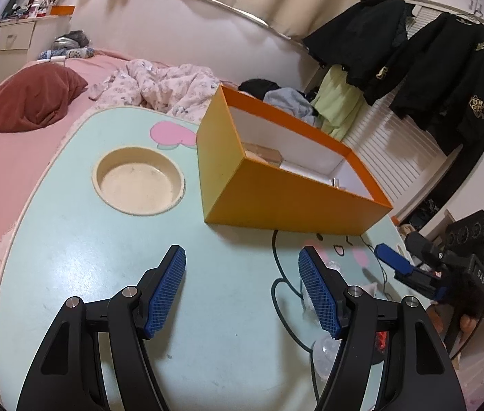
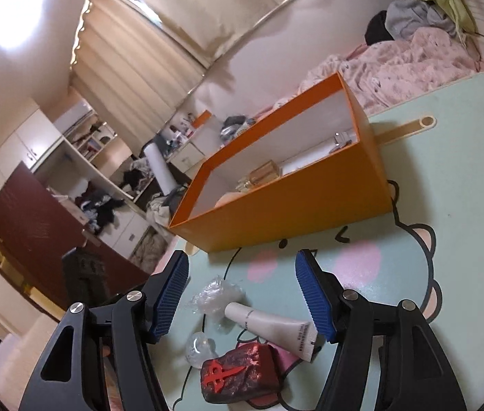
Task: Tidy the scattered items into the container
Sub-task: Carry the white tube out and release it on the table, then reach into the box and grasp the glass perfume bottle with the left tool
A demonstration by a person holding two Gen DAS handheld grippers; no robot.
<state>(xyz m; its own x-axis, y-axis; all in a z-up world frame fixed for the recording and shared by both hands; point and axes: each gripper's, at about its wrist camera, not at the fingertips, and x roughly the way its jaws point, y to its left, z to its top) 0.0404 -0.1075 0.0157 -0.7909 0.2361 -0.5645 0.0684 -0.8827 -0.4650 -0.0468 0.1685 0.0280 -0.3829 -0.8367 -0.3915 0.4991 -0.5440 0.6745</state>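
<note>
Right gripper (image 2: 242, 294) jaws apart, gripping nothing. Near side of orange box (image 2: 297, 202): red-black case (image 2: 238, 373), white tube (image 2: 273, 328), crumpled plastic wrap (image 2: 218, 296) lie loose on the table (image 2: 464, 171). Left gripper (image 1: 242, 291) part-open, empty. Inside box: amber bottle (image 2: 262, 173).

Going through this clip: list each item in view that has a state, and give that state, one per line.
orange box: open-topped, upright on the table, several items already inside
white tube: lying flat on the table, outside the box
dark red case: lying on the table, outside the box
crumpled clear plastic: on the table, outside the box
left gripper: open, empty
right gripper: open, nothing gripped
</note>
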